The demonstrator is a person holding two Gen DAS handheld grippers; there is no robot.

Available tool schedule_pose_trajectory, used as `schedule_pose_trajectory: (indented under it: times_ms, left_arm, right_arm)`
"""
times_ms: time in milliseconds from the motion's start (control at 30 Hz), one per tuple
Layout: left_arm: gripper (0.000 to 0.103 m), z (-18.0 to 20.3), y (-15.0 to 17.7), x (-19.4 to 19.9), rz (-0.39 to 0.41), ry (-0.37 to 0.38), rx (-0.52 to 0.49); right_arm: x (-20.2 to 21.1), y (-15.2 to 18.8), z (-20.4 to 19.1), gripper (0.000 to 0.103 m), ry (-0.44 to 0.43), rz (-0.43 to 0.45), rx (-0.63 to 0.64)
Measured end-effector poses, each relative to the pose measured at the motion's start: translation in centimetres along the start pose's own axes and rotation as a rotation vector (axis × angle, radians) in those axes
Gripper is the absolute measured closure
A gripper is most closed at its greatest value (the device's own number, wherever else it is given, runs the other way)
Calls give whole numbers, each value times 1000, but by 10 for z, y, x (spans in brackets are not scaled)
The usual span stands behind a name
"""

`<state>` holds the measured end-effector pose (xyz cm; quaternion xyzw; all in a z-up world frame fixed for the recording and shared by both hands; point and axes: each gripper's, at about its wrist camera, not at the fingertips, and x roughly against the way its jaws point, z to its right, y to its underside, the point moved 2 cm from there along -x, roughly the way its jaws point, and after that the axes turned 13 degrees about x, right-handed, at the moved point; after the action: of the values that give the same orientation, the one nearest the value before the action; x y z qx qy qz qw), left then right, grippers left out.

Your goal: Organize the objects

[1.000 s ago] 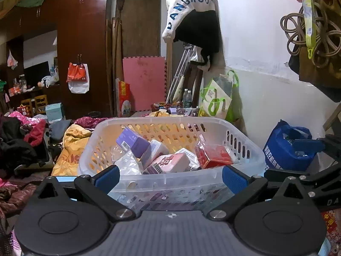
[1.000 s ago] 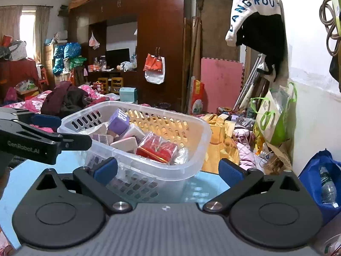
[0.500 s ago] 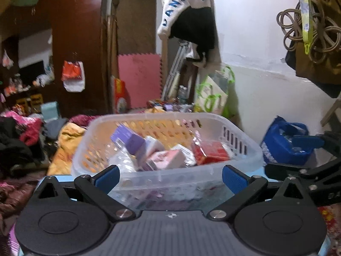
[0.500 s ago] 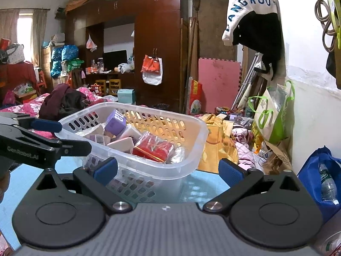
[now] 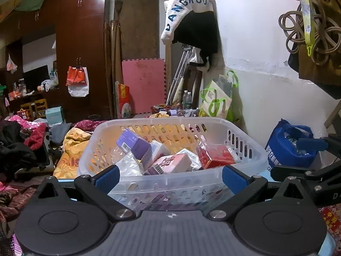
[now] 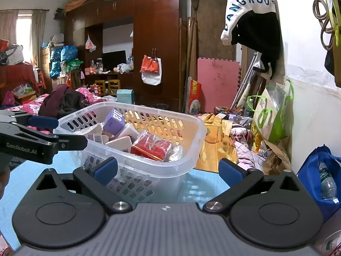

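A white slotted basket [image 5: 170,183] is seen on a light-blue table [image 6: 27,177], filled with a purple box [image 5: 133,144], a pink barcoded box [image 5: 170,163] and a red packet [image 5: 215,155]. The left gripper [image 5: 170,176] and right gripper [image 6: 168,168] are both held wide apart, empty, before the basket. "GenRobot.AI" is printed on the left gripper's arm in the right view. "ANGROU" is read on a hung garment [image 6: 249,10].

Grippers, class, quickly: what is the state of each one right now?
Left gripper: open, holding nothing, facing the translucent white plastic basket.
Right gripper: open, holding nothing.
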<state>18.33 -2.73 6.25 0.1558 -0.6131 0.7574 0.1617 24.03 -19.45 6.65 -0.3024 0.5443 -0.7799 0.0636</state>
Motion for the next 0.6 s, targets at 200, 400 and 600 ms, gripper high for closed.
schedule_pose_trajectory:
  times_ms: [200, 400, 600]
  left_arm:
    - [0, -1, 0, -1, -7, 0, 2]
    - [0, 2, 1, -2, -8, -8, -5]
    - [0, 2, 1, -2, -12, -4, -5]
  right_arm:
    - [1, 1, 1, 0, 0, 4, -8]
    - [0, 0, 1, 0, -4, 4, -8]
    - [1, 0, 1, 0, -4, 4, -8]
